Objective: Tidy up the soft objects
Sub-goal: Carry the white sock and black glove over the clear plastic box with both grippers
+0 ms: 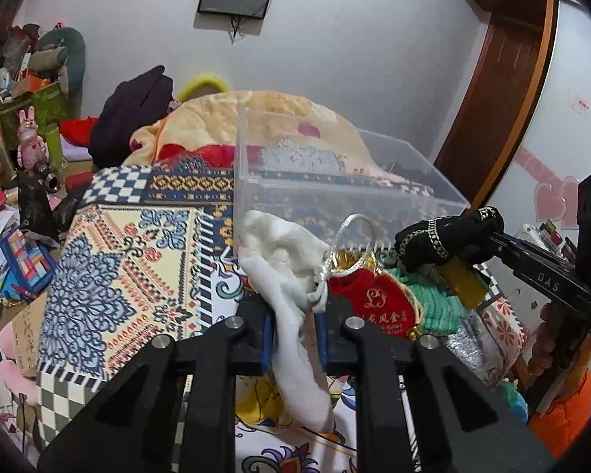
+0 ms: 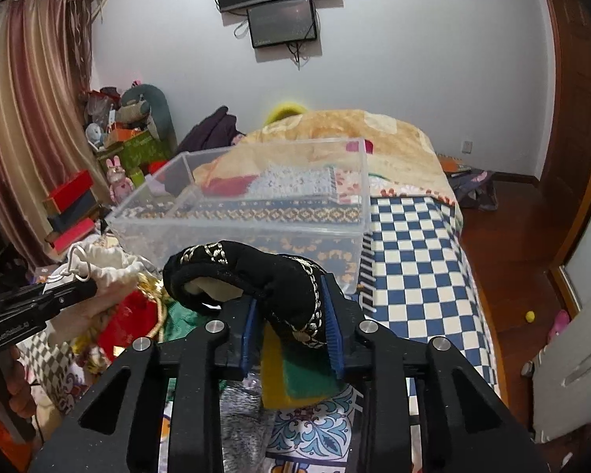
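My left gripper point(image 1: 295, 315) is shut on a white drawstring pouch point(image 1: 283, 252), held just in front of the clear plastic box point(image 1: 433, 201). The pouch also shows in the right wrist view point(image 2: 106, 264). My right gripper point(image 2: 291, 315) is shut on a black pouch with gold trim point(image 2: 256, 272), near the box's front wall point(image 2: 236, 236). That black pouch shows in the left wrist view point(image 1: 449, 236) at the right. A red embroidered pouch point(image 1: 378, 303), a green knitted piece point(image 1: 437, 307) and a yellow-green sponge point(image 2: 295, 378) lie on the bed below.
The box stands on a patterned bedspread point(image 1: 118, 260) with a blue-white checked part point(image 2: 413, 260). An orange blanket heap point(image 2: 354, 130) lies behind it. Cluttered shelves and boxes point(image 2: 78, 197) stand at the left. Wooden floor point(image 2: 512, 256) runs along the right.
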